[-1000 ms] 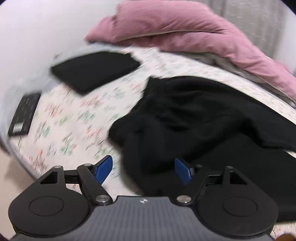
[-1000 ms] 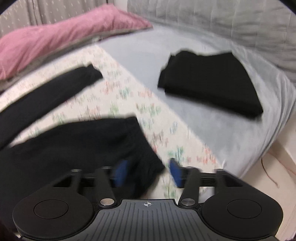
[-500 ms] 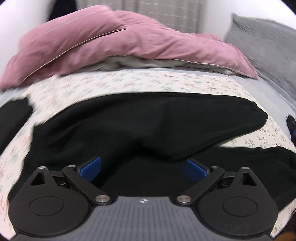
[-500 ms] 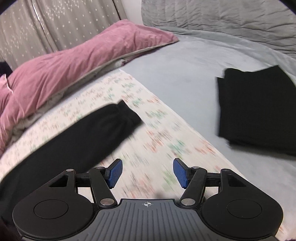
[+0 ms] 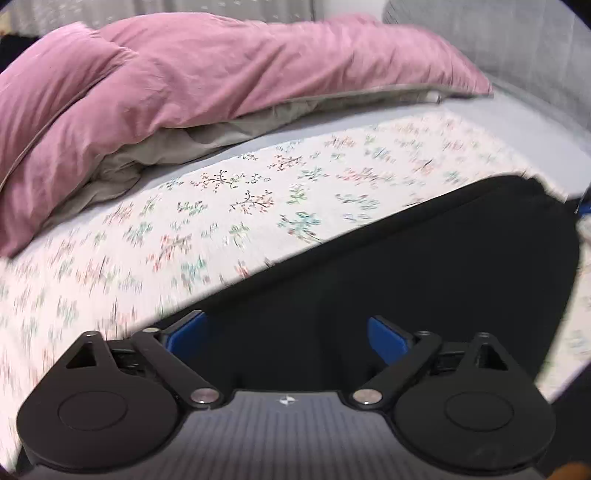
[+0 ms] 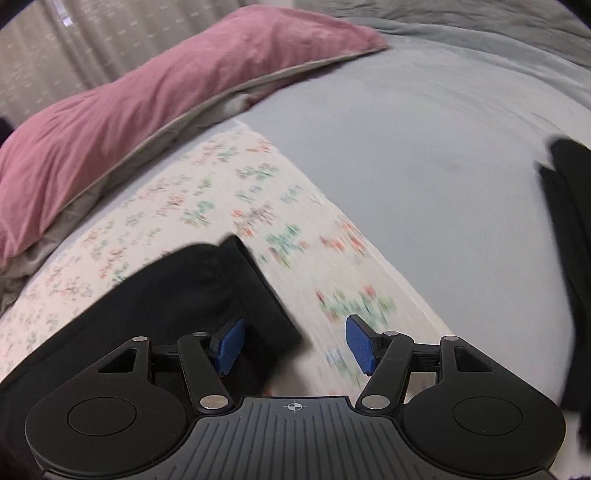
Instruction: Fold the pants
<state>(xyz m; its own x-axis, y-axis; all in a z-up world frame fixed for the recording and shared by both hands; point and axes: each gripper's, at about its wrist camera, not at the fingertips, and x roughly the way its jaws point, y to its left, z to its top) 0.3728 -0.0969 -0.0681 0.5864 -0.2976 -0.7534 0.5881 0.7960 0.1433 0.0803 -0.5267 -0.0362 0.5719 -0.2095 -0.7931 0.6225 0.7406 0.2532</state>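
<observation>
Black pants (image 5: pixel 424 266) lie spread on a floral sheet (image 5: pixel 221 221) on the bed. In the left wrist view my left gripper (image 5: pixel 286 334) is open, its blue pads over the far leg's upper edge, nothing between them. In the right wrist view the leg's cuff end (image 6: pixel 207 295) lies at the lower left. My right gripper (image 6: pixel 293 343) is open; its left pad is over the cuff corner and its right pad over the sheet. Nothing is gripped.
A pink duvet (image 5: pixel 184 85) with grey lining is bunched along the far side of the bed. A folded black garment (image 6: pixel 569 240) lies on the grey sheet (image 6: pixel 424 166) at the right. A grey quilted headboard (image 6: pixel 480 14) is behind.
Both grippers have swung across the bed. The left moved from the waist area along the far leg. The right moved from the near leg to the far leg's cuff. Both stayed open.
</observation>
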